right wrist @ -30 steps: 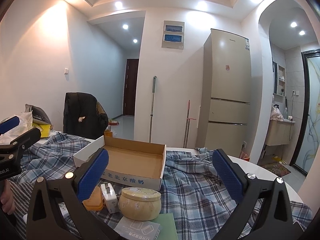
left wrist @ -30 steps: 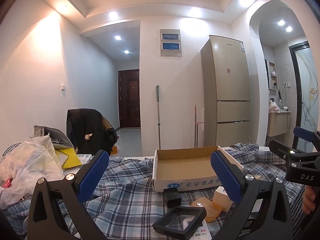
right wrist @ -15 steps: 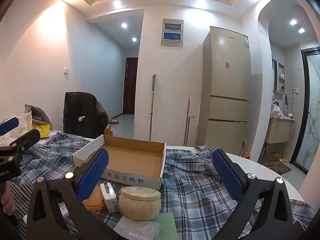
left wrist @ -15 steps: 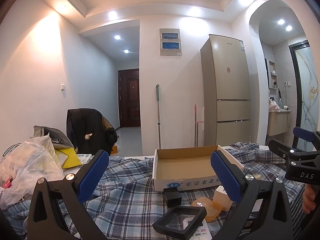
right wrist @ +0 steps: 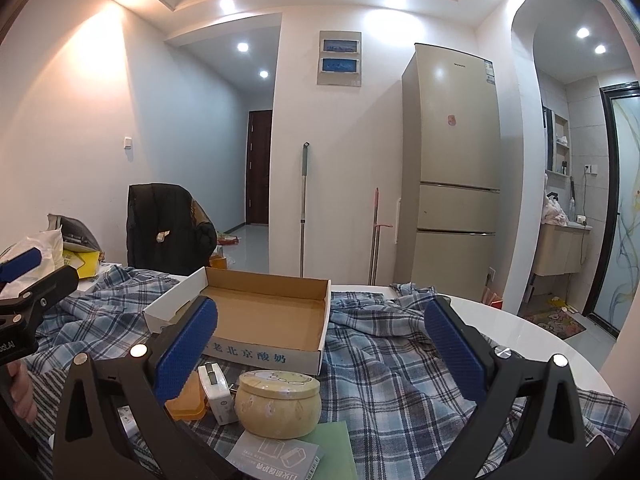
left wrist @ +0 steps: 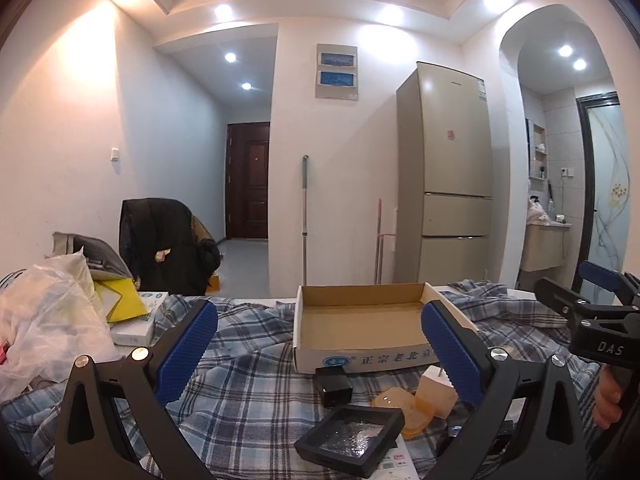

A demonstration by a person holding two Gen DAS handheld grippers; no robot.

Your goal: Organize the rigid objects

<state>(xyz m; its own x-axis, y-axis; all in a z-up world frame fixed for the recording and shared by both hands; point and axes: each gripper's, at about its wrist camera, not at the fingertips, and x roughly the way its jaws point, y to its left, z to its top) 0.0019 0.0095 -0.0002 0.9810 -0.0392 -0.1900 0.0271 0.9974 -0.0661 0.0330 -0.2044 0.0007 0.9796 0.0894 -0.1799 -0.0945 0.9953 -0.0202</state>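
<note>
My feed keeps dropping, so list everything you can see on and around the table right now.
Cardboard box: 1, brown inside, white outside, empty, on the plaid cloth.
Round tin: 1, cream, in front of the box.
Charger: 1, white, left of the tin.
Orange case: 1, beside the charger.
Black frame: 1, nearest the left gripper.
Black block: 1, against the box front.
Plaid cloth: 1, blue, over the table.
Plastic bag: 1, white, far left.
Fridge: 1, beige, behind.
Left gripper: fingers open, empty.
Right gripper: fingers open, empty.
</note>
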